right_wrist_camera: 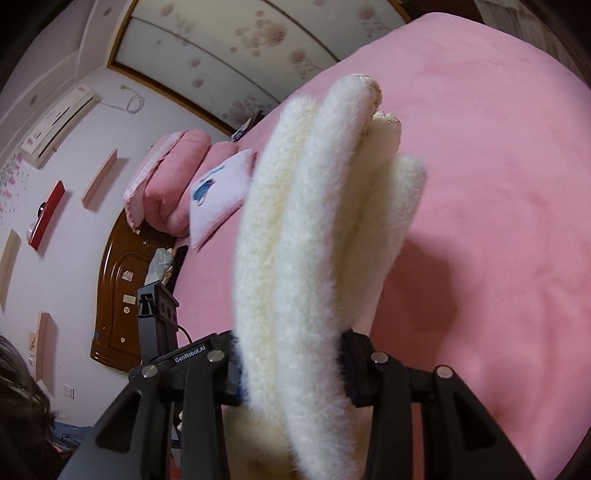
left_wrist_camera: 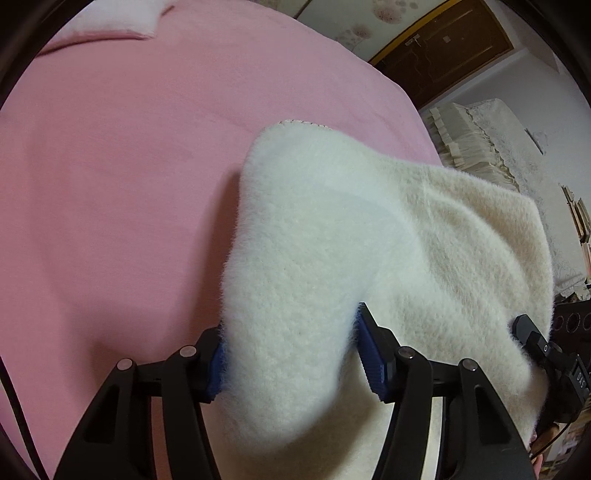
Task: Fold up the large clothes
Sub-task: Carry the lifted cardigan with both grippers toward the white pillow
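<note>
A fluffy white garment (left_wrist_camera: pixel 369 240) is folded into a thick bundle and held up above the pink bed (left_wrist_camera: pixel 129 166). My left gripper (left_wrist_camera: pixel 291 354) is shut on one edge of the bundle, its blue pads (left_wrist_camera: pixel 371 358) pressing the fleece. My right gripper (right_wrist_camera: pixel 291 365) is shut on the other edge, where the white garment (right_wrist_camera: pixel 325 229) shows as several stacked folds seen end-on above the pink bed (right_wrist_camera: pixel 498 221). The right gripper's body also shows at the right edge of the left wrist view (left_wrist_camera: pixel 532 339).
Pink folded quilts (right_wrist_camera: pixel 166 184) and a white pillow (right_wrist_camera: pixel 218 192) lie at the head of the bed by a brown headboard (right_wrist_camera: pixel 122 288). A white pillow corner (left_wrist_camera: pixel 118 22) shows far off. A lace-covered piece of furniture (left_wrist_camera: pixel 491 140) stands past the bed's edge.
</note>
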Action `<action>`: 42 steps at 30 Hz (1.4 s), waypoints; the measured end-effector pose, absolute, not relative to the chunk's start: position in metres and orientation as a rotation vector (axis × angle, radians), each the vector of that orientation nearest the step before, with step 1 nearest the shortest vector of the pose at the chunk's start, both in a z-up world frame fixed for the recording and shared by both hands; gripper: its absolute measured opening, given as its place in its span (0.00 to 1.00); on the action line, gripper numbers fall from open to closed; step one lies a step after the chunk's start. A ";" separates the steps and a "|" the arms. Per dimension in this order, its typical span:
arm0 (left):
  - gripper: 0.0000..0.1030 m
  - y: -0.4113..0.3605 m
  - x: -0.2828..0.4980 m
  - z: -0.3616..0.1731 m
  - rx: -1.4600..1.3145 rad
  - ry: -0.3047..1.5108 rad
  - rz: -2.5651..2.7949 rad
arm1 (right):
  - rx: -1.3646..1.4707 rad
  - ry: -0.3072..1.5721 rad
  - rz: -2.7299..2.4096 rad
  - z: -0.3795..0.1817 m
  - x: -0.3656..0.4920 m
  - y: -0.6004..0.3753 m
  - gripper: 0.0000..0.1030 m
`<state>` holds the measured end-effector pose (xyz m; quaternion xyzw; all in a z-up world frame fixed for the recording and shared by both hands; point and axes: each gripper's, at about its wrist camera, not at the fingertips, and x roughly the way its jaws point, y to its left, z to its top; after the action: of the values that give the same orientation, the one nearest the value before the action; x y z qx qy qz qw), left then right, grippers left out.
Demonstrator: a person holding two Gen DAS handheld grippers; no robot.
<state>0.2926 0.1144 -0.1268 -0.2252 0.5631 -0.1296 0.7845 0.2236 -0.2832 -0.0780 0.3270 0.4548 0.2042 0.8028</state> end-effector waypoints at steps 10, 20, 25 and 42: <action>0.55 0.381 0.294 -0.023 -0.258 1.160 0.039 | 0.865 0.973 0.736 -0.076 0.285 -0.024 0.36; 0.55 0.587 0.334 0.011 -0.150 1.035 0.295 | 0.848 0.911 1.023 -0.071 0.402 0.212 0.36; 0.55 0.644 0.359 -0.071 -0.222 1.007 0.281 | 0.823 0.897 1.002 -0.123 0.435 0.268 0.36; 0.72 0.686 0.386 -0.213 -0.298 0.993 0.239 | 0.751 1.039 0.910 -0.271 0.452 0.265 0.37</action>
<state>0.3861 0.6863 -0.2128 -0.1423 0.4732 0.1142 0.8619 0.4521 0.2651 -0.2712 0.3378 0.4676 0.4096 0.7067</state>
